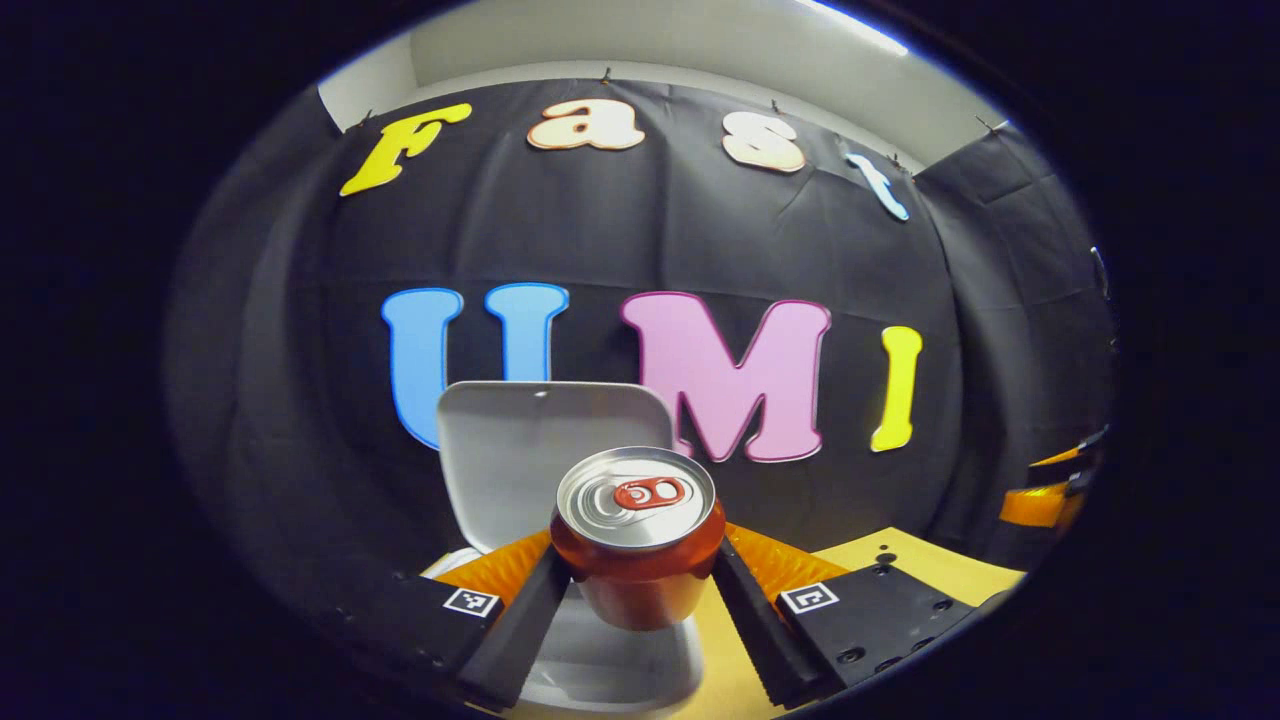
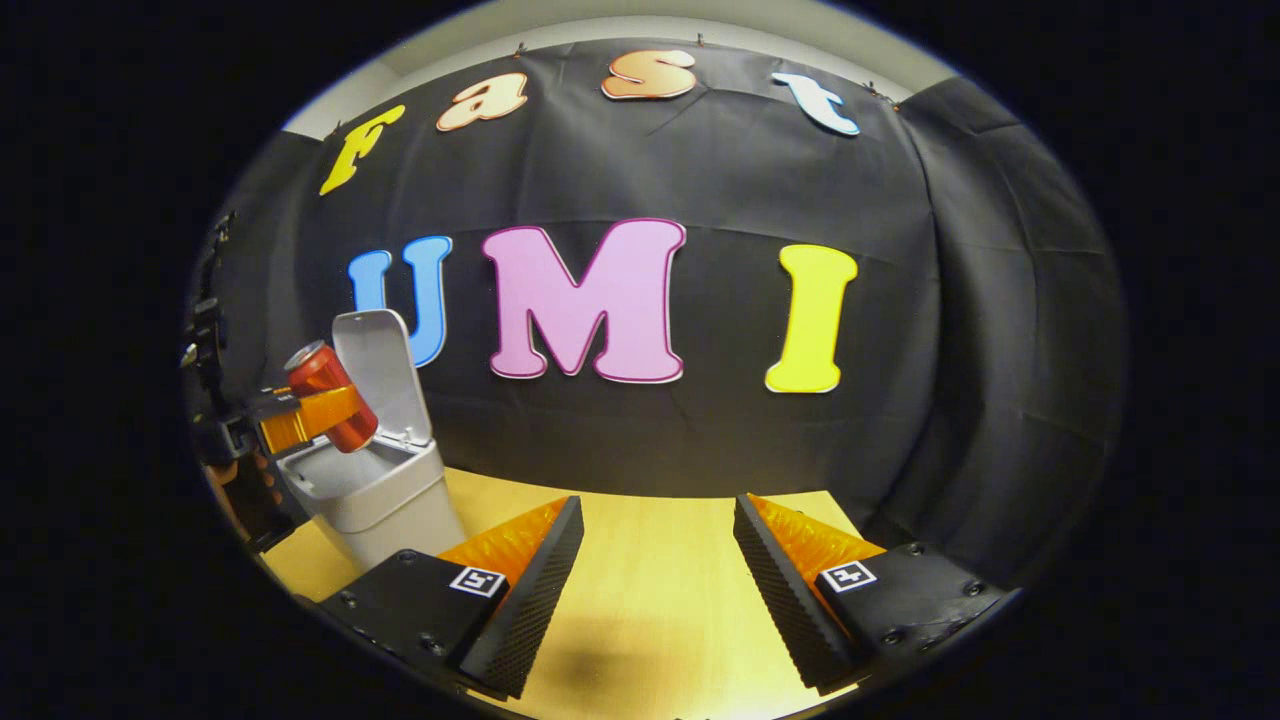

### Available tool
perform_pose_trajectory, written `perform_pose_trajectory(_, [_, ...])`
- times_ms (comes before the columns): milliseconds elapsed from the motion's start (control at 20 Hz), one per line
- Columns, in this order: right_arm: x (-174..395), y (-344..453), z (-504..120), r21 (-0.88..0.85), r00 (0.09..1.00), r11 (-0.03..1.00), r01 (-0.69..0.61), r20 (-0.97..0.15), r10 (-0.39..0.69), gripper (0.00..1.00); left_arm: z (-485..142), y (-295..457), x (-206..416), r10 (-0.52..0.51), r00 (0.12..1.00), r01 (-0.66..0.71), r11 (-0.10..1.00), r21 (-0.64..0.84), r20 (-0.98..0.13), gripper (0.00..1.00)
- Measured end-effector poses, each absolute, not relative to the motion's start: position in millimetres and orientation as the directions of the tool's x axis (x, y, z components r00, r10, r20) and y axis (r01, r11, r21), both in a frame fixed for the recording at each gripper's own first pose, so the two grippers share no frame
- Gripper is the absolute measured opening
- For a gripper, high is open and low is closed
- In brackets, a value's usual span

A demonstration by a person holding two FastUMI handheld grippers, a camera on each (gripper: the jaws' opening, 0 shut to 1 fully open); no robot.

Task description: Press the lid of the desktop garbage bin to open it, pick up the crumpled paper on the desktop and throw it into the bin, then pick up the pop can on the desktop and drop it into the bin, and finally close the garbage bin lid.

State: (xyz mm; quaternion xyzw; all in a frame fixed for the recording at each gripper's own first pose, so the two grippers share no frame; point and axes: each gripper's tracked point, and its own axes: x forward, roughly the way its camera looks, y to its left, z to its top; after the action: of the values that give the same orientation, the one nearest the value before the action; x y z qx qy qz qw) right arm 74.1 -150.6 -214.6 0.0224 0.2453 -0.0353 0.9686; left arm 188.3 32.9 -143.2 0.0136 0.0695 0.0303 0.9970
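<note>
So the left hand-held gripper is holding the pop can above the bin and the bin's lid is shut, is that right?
Not quite. The lid is open, standing upright behind the bin's mouth, as the right gripper view shows. The rest holds: the left hand-held gripper grips the pop can above the bin.
</note>
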Motion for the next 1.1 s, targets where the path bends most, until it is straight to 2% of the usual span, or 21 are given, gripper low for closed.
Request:
perform_pose_trajectory(150, [67.7,-136.6,-197.7,-0.010,0.864,0.999,0.044,-0.502,-0.043,0.98,-194.2,79.8,192.4,0.115,0.959,-0.092,0.991,0.097,-0.259,0.87])
perform_pose_trajectory(300, [56.5,-123.7,-186.0,-0.015,0.855,1.000,0.014,-0.518,-0.020,0.97,-229.4,84.2,188.9,0.091,0.932,-0.092,0.996,0.015,-0.352,0.87])
perform_pose_trajectory(600, [92.7,-123.8,-168.5,-0.024,0.884,1.000,-0.016,-0.468,0.003,0.98,-247.4,81.7,196.3,0.081,0.919,-0.077,0.997,0.027,-0.387,0.88])
perform_pose_trajectory(800, [106.2,-114.4,-161.9,0.063,0.894,0.998,-0.015,-0.446,0.041,0.98,-233.2,90.4,196.5,0.137,0.921,-0.129,0.991,0.047,-0.365,0.89])
perform_pose_trajectory(900, [116.3,-107.2,-157.4,0.133,0.896,0.991,-0.035,-0.434,0.090,0.98,-199.3,102.3,199.2,0.206,0.926,-0.191,0.978,0.078,-0.316,0.93])
perform_pose_trajectory(1000, [133.6,-105.2,-150.1,0.125,0.905,0.988,-0.096,-0.402,0.138,0.97,-144.5,105.9,210.6,0.221,0.949,-0.215,0.975,0.051,-0.224,0.93])
perform_pose_trajectory(1100, [143.8,-102.9,-147.6,0.129,0.906,0.982,-0.135,-0.386,0.175,0.98,-108.2,105.7,224.9,0.224,0.954,-0.228,0.974,0.004,-0.202,0.92])
